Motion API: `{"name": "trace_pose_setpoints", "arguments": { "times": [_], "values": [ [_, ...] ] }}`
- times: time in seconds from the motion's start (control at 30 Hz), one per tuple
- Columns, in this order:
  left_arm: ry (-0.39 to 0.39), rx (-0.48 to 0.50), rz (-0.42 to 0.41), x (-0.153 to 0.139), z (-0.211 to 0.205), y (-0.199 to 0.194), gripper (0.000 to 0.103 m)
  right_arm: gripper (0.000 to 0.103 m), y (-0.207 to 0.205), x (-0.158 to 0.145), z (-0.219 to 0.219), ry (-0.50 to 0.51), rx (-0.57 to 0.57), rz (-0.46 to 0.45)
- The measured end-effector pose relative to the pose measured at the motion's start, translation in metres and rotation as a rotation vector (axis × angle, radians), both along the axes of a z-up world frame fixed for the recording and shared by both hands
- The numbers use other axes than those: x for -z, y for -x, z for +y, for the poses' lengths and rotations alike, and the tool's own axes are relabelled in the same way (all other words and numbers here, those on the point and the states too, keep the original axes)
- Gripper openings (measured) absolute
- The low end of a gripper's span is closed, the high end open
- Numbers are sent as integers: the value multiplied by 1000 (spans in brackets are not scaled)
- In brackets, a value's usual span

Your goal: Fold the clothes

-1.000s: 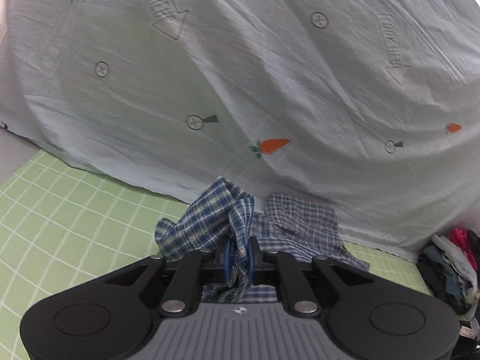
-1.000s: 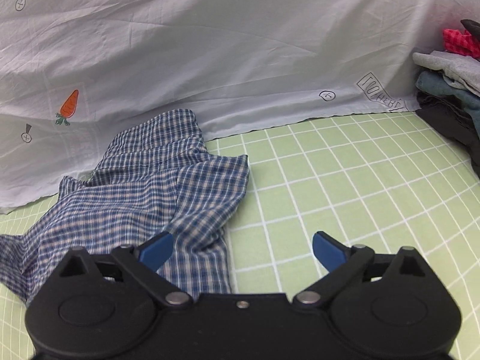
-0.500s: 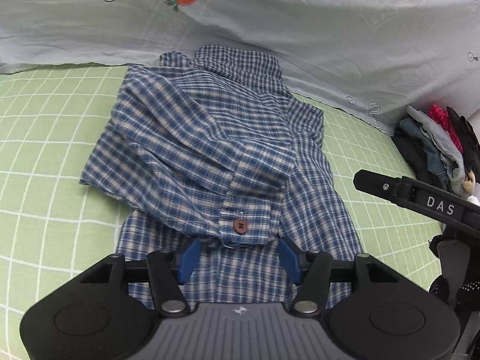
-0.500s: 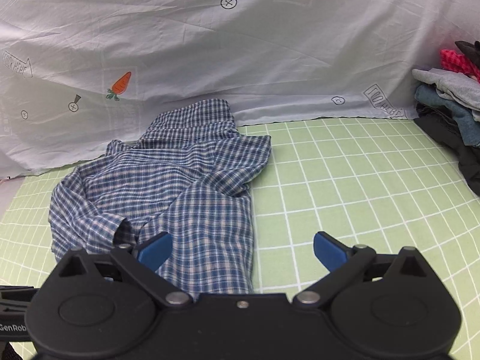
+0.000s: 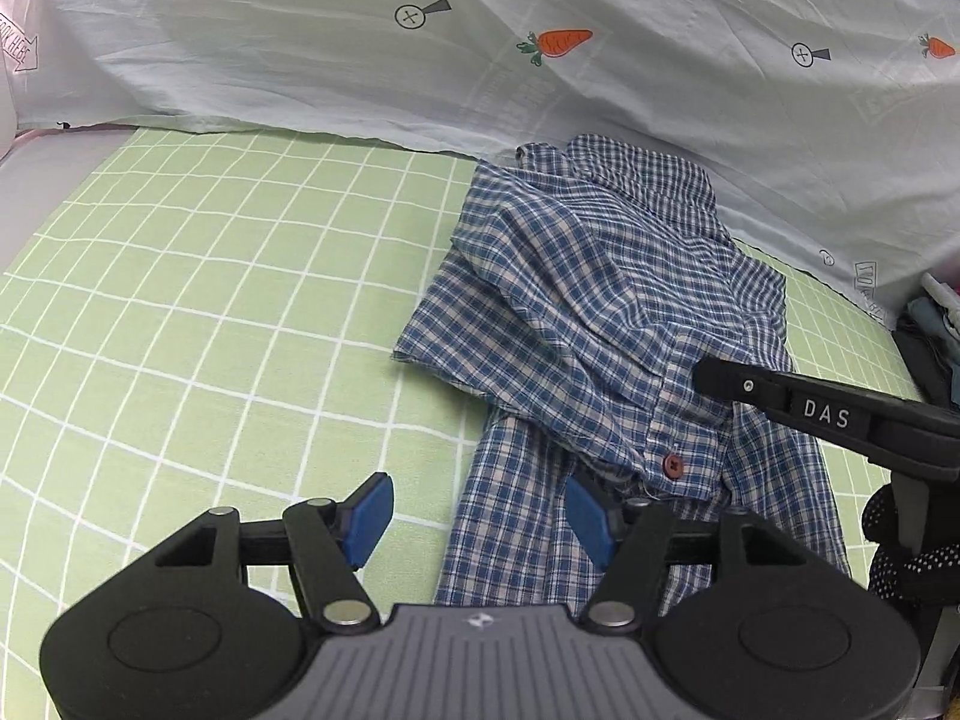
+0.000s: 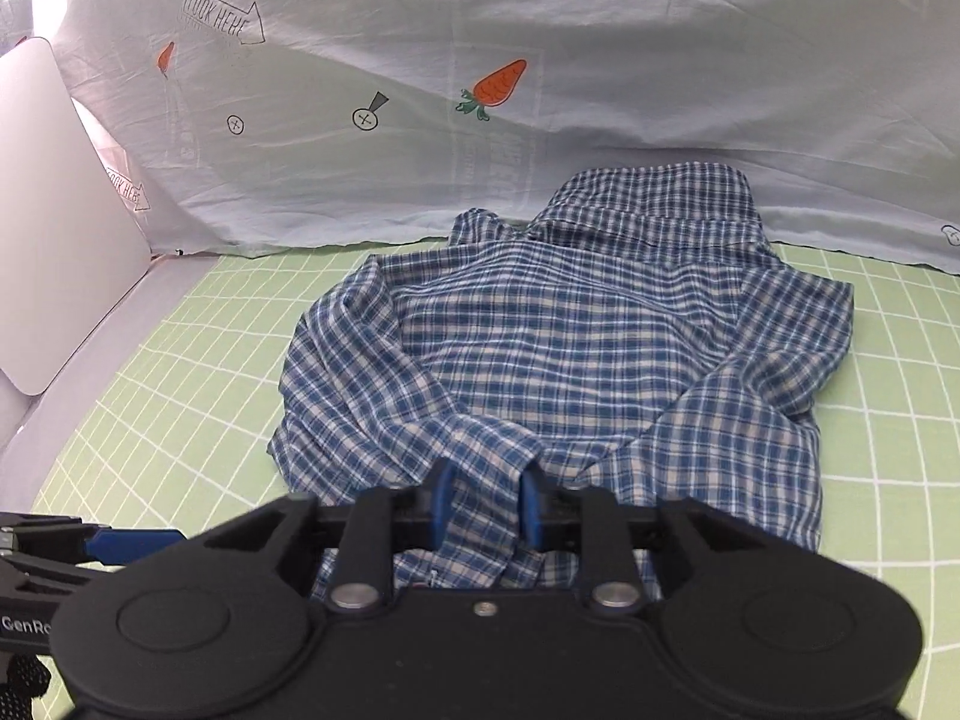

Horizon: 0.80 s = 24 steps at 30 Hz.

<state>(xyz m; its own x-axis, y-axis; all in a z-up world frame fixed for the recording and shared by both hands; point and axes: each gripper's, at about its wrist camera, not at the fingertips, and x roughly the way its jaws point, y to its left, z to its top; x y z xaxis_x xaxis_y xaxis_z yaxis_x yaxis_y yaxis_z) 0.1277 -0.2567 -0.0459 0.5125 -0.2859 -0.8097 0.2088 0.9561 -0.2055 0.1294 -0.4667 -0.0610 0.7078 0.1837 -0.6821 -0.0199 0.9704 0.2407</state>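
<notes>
Your right gripper [image 6: 483, 507] is closing, pinching a fold of the plaid shirt [image 6: 570, 348]; your left gripper [image 5: 480, 519] is opening, empty, one finger [image 5: 588, 519] on the cloth.

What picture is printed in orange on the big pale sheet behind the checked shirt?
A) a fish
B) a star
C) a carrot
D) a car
C: an orange carrot with green leaves is printed on the pale sheet behind the checked shirt.

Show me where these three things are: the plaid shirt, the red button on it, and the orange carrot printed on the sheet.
plaid shirt [image 6: 570, 348]: right wrist view, on its flat back panel.
red button [image 5: 673, 464]: left wrist view, centre of the button on the cuff.
orange carrot [image 5: 564, 42]: left wrist view, on the carrot's orange body.
</notes>
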Motion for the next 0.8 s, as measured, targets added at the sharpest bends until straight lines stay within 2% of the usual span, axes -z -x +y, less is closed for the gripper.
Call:
{"name": "trace_pose_setpoints", "arguments": {
  "times": [0.03,0.1,0.33,0.63,0.8],
  "values": [
    [0,-2,-6,-2,2,4,64,4,6,-3,-2,-22,14,-6],
    [5,-8,-12,-6,5,12,64,2,22,-8,-7,-84,54,-18],
    [23,5,-31,-16,7,51,64,2,94,-16,-20,-250,189,-2],
    [13,103,-39,-25,-7,99,64,1,182,-1,-23,-463,326,64],
    [-9,139,-32,-27,-7,125,64,1,219,6,-23,-491,395,95]
  ]
}}
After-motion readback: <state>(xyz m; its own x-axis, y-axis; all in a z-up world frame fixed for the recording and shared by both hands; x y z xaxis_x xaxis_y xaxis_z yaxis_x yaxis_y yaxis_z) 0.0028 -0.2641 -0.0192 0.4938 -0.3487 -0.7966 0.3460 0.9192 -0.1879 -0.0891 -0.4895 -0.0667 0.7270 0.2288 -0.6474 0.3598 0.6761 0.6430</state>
